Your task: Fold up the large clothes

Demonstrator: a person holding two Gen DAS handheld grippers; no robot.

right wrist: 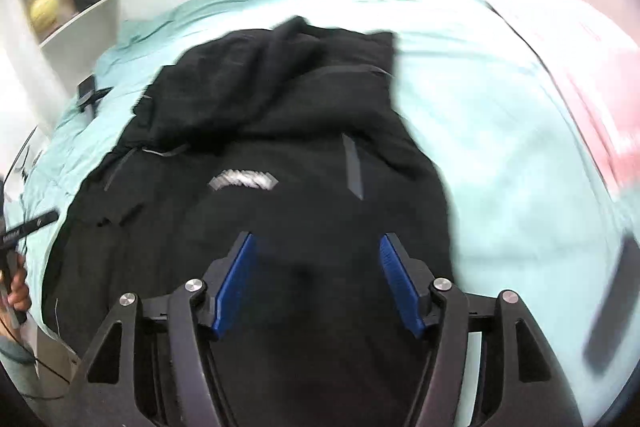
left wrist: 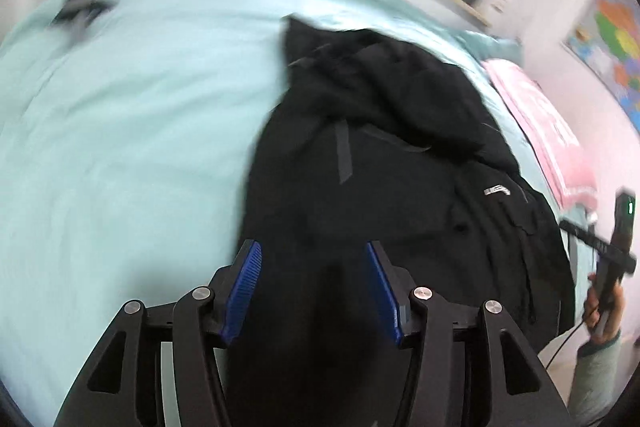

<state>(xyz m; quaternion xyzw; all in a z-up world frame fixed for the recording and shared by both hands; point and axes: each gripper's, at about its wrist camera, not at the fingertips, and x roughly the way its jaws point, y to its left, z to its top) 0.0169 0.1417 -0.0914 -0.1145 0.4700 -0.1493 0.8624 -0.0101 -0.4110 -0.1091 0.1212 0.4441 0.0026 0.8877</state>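
Jacket: a black jacket [left wrist: 380,155] is lying rumpled across the mint-green bed [left wrist: 120,131].
Left claw: your left claw [left wrist: 312,291] is pointing steeply down over the jacket's near edge, jaws standing apart, nothing pinched.
Right claw: your right claw [right wrist: 316,283] is tilting down likewise, jaws apart above the black cloth, gripping nothing.
Surroundings: a pink pillow [left wrist: 552,131] is lying beside the jacket.

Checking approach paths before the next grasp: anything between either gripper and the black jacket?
Nothing visible. The left gripper and right gripper both stand open directly over the jacket, no other object between. The small dark item lies far off on the sheet, clear of both.
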